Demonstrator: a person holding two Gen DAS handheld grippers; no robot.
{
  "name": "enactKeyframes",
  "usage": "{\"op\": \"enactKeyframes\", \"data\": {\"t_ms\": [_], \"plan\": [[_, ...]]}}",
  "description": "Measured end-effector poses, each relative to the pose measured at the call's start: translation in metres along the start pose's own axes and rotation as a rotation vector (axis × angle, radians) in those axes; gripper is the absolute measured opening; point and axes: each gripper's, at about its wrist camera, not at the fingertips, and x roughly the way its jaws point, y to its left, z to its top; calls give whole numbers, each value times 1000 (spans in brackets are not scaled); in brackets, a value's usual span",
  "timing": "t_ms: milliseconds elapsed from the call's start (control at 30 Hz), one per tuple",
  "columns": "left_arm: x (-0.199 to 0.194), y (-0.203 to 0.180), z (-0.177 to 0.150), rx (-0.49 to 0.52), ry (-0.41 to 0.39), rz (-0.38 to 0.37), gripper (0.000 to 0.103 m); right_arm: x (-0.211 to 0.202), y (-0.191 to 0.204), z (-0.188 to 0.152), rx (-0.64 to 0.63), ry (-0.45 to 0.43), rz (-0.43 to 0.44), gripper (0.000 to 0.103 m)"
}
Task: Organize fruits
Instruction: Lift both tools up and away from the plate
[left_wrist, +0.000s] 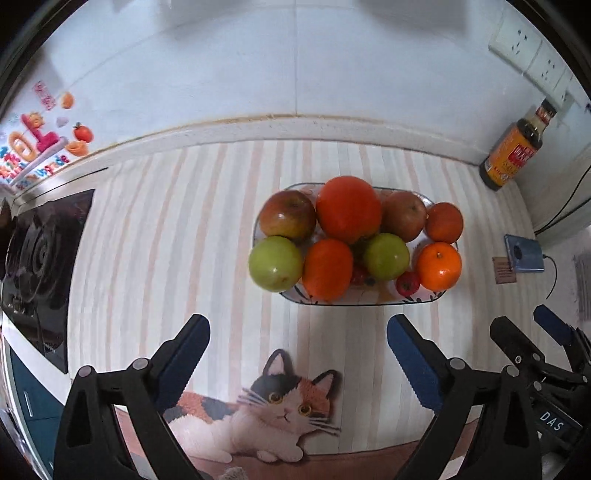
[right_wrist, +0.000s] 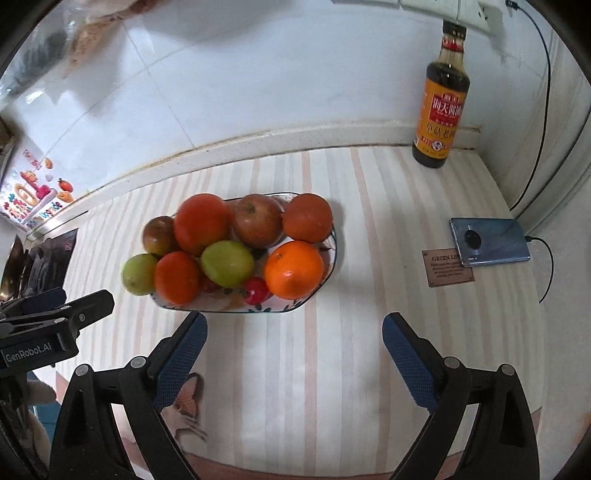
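A patterned plate (left_wrist: 369, 298) (right_wrist: 221, 305) on the striped mat holds a pile of fruit: several oranges (left_wrist: 348, 208) (right_wrist: 293, 269), two green apples (left_wrist: 275, 263) (right_wrist: 227, 263), two red-brown apples (left_wrist: 287, 215) (right_wrist: 256, 220) and small red fruits (left_wrist: 407, 283) (right_wrist: 256, 290). My left gripper (left_wrist: 298, 334) is open and empty, just in front of the plate. My right gripper (right_wrist: 294, 330) is open and empty, in front of the plate's right half. The right gripper also shows in the left wrist view (left_wrist: 528, 328), and the left gripper in the right wrist view (right_wrist: 59, 306).
A soy sauce bottle (left_wrist: 511, 151) (right_wrist: 441, 103) stands at the back right by the wall. A phone (left_wrist: 524, 254) (right_wrist: 489, 242) on a cable lies at the right, next to a brown tag (right_wrist: 447, 267). A gas hob (left_wrist: 40, 266) is at the left.
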Motion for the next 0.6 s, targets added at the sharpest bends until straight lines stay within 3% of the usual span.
{"op": "enactKeyframes", "data": {"t_ms": [267, 600], "plan": [[-69, 7, -36, 15, -145, 33, 98, -70, 18, -28, -7, -89, -8, 98], [-153, 28, -107, 31, -274, -19, 98, -181, 43, -103, -13, -209, -33, 98]]}}
